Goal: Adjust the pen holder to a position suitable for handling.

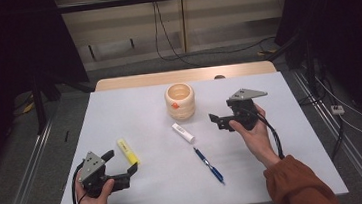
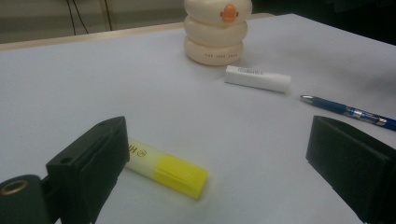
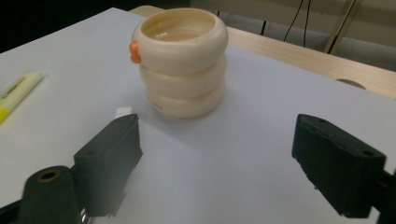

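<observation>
Cream holder (image 1: 180, 101): standing upright at the tabletop's (image 1: 142, 191) far middle, orange knob on its rim.
Right gripper (image 1: 219, 122): hovering just right of the holder, fingers spread apart, gripping nothing.
Left gripper (image 1: 121, 164): fingers gaping around the yellow highlighter (image 1: 128, 151), not pressing it.
White tube (image 1: 183, 133), blue pen (image 1: 209, 165): lying between both grippers.

Pretty plain setup: a table (image 1: 127, 187) with a pale grey-white top, plus a strip of light wood along its far edge. Four things sit right on it. A cream ribbed cup (image 1: 180, 101) with a small orange knob stands upright toward the far middle. Near it lies a white tube (image 1: 183, 133), then a blue pen (image 1: 208, 164) closer in. A yellow highlighter (image 1: 128, 151) lies off to the left.
</observation>
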A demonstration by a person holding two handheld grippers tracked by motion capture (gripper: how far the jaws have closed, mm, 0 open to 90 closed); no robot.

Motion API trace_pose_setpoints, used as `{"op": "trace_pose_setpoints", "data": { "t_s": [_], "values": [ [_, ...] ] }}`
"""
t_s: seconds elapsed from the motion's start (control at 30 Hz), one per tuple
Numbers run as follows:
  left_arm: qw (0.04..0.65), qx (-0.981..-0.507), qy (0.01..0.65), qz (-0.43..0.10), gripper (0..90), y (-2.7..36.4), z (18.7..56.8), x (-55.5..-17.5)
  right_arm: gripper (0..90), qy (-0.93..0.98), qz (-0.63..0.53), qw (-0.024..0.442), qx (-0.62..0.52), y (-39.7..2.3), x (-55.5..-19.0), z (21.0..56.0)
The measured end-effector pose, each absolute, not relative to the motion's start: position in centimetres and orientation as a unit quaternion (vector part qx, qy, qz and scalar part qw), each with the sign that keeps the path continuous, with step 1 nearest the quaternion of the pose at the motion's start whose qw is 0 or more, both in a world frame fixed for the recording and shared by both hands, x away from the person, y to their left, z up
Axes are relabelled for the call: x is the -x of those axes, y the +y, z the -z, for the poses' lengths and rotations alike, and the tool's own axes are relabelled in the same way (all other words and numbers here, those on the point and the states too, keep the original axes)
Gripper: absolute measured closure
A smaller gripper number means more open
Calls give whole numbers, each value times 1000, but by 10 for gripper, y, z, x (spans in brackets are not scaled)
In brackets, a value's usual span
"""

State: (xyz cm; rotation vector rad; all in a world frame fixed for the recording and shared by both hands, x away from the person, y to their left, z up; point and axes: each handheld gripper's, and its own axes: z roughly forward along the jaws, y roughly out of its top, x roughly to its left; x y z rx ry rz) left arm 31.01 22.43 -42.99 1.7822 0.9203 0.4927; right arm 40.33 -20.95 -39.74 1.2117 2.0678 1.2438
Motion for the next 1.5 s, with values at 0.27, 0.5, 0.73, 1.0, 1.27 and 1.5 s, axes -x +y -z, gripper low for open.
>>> {"op": "trace_pose_setpoints", "data": {
  "t_s": [0.27, 0.5, 0.73, 1.0, 1.27, 1.5],
  "values": [
    [510, -743, 383, -202, 59, 224, 431, -310, 163, 755, -445, 217, -430, -195, -443, 389],
    [510, -744, 383, -201, 59, 225, 431, -311, 255, 755, -441, 221, -432, -182, -471, 382],
    [509, -745, 382, -199, 59, 225, 431, -311, 417, 763, -441, 208, -425, -165, -492, 379],
    [509, -745, 384, -198, 59, 226, 431, -311, 471, 766, -425, 211, -433, -144, -513, 386],
    [509, -746, 383, -196, 59, 226, 431, -310, 514, 768, -408, 212, -446, -134, -531, 394],
    [508, -748, 382, -189, 59, 226, 432, -310, 509, 775, -395, 205, -449, -127, -538, 400]
  ]
}}
